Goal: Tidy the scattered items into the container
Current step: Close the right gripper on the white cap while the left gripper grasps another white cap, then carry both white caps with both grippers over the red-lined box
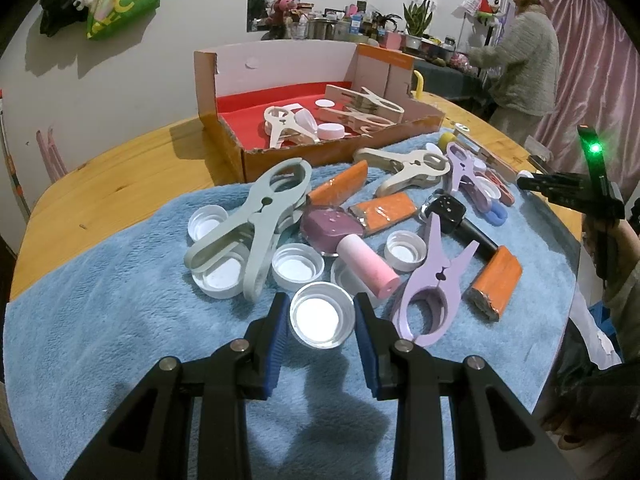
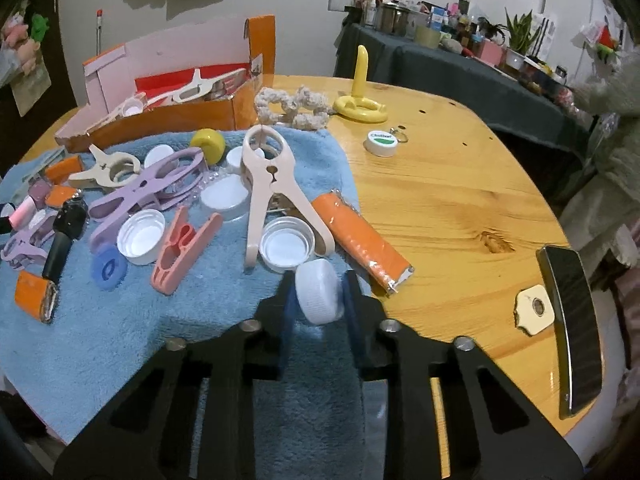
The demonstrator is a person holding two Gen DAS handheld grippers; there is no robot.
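Box (image 1: 320,92), the cardboard container with a red floor, stands at the far edge of a blue towel (image 1: 120,320) on my wooden table (image 1: 100,184). I judge the tidying as only begun: a few pale clips and a couple of caps lie inside it, while most items are on the towel.

On the towel lie a grey clip (image 1: 256,216), a lilac clip (image 1: 436,280), orange packets (image 1: 496,280), a pink cylinder (image 1: 368,266), a dark bottle (image 1: 452,212) and several white caps.

My left claw (image 1: 322,320) has both pads against a clear cup (image 1: 322,316), gripping it just above the towel. My right claw (image 2: 318,294) is closed on a white cap (image 2: 318,292) turned on its edge, near the towel's border. Both await carrying to the box.

Only the left view shows the box floor and its contents plainly. Only the right view shows what lies off the towel: a yellow ring toy (image 2: 362,108), a rope knot (image 2: 292,108), a small round tin (image 2: 380,142) and a phone (image 2: 572,332).
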